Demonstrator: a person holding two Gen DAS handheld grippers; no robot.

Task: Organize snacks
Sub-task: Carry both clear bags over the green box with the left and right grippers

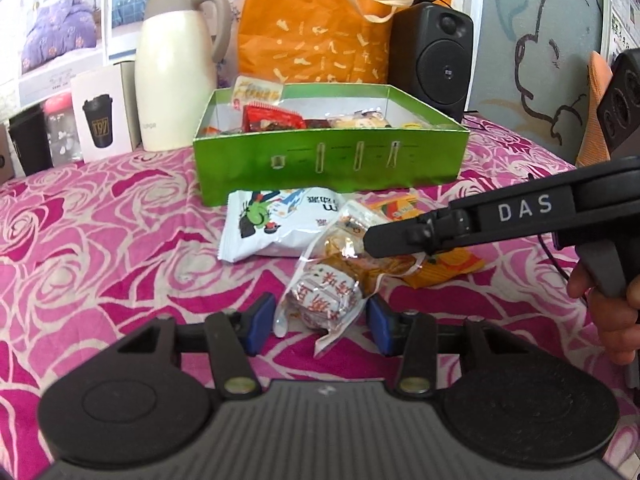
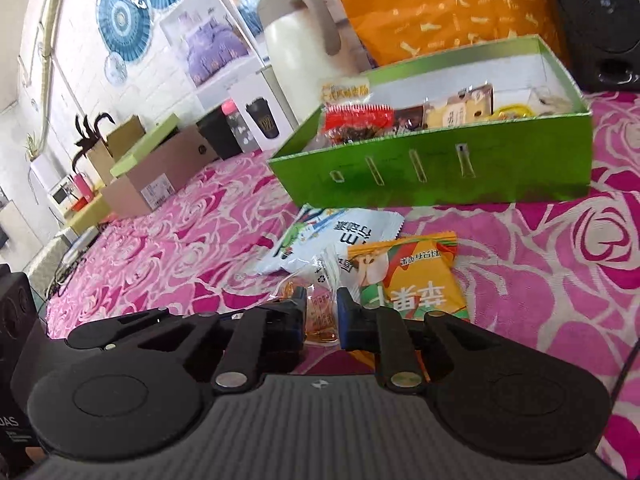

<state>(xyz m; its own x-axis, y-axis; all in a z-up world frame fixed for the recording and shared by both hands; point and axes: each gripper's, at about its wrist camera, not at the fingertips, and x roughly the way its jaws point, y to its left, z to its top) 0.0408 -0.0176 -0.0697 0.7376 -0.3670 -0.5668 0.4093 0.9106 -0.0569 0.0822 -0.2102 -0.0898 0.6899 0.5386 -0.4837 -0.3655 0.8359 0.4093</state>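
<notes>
Snacks partly fill green cardboard box (image 1: 332,160); we see three packets left, right gripper (image 2: 322,312) jaws clamped on clear-wrapped pastry packet (image 2: 320,312), left gripper (image 1: 322,320) jaws apart.

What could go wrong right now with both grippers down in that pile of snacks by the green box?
The right gripper is pinching only the thin edge of a clear snack packet, so it may slip or tear. The left gripper straddles a round wrapped pastry touching that packet, so lifting one could drag the other. The orange packet underneath could shift.
</notes>
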